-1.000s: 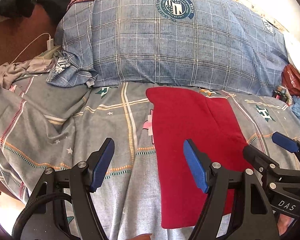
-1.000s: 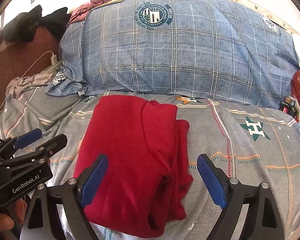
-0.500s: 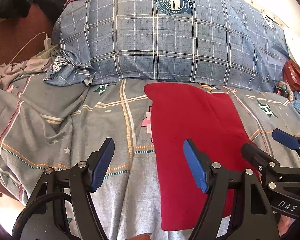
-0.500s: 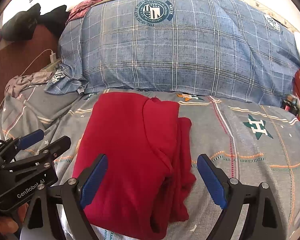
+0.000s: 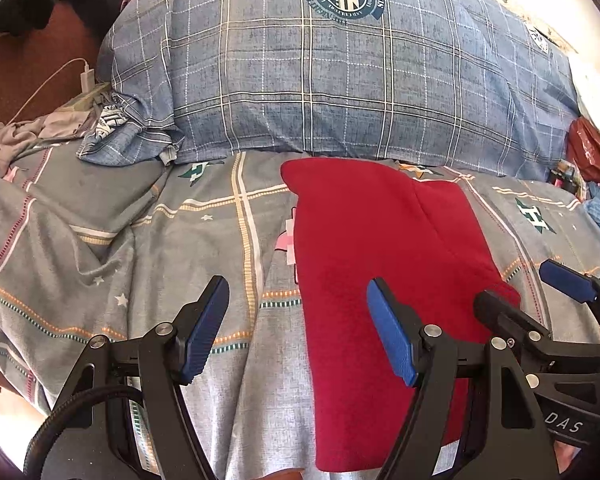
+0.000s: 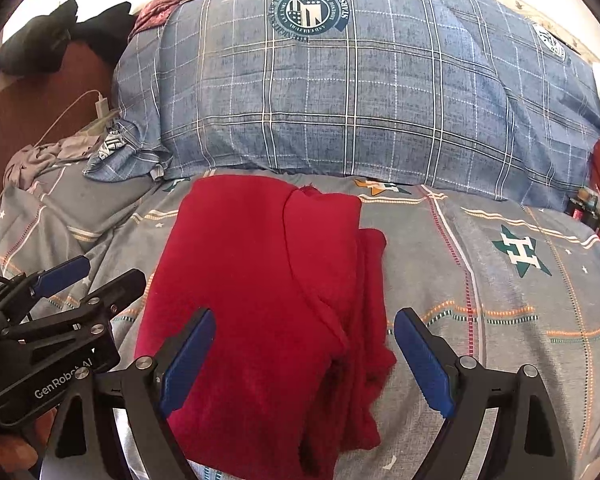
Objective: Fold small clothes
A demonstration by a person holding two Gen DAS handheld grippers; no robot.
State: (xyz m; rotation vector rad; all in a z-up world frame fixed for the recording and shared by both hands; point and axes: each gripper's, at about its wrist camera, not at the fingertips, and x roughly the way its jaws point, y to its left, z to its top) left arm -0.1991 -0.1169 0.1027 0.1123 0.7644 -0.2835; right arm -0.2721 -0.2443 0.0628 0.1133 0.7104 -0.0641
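Bed: a grey patterned bedsheet (image 6: 500,280) is covering the whole working surface; a big blue plaid pillow (image 6: 360,100) is lying across the far side, its lower edge just beyond the top of the garment

Red garment: the red garment (image 6: 260,288) is lying flat on the sheet, already folded lengthwise into a long narrow shape; an upper layer is sitting over the main panel, and along its right side looser layers are bunching and poking out unevenly

Step in hand: I judge the lengthwise fold is done and the crosswise fold is waiting to be made; nothing is being gripped at this moment

Next move: it is likely calling for both grippers to take the near hem, one at each corner, and carry it up towards the pillow end; the ragged right edge may be needing a tidy first, or it could spill out of the fold

Right gripper: the right gripper (image 6: 302,360) is hovering with jaws spread wide and empty; the near half of the garment is showing between its fingers

Left gripper: the left gripper (image 5: 296,328) is likewise gaping and holding nothing; it is straddling the garment's left edge, with bare sheet showing under its left finger
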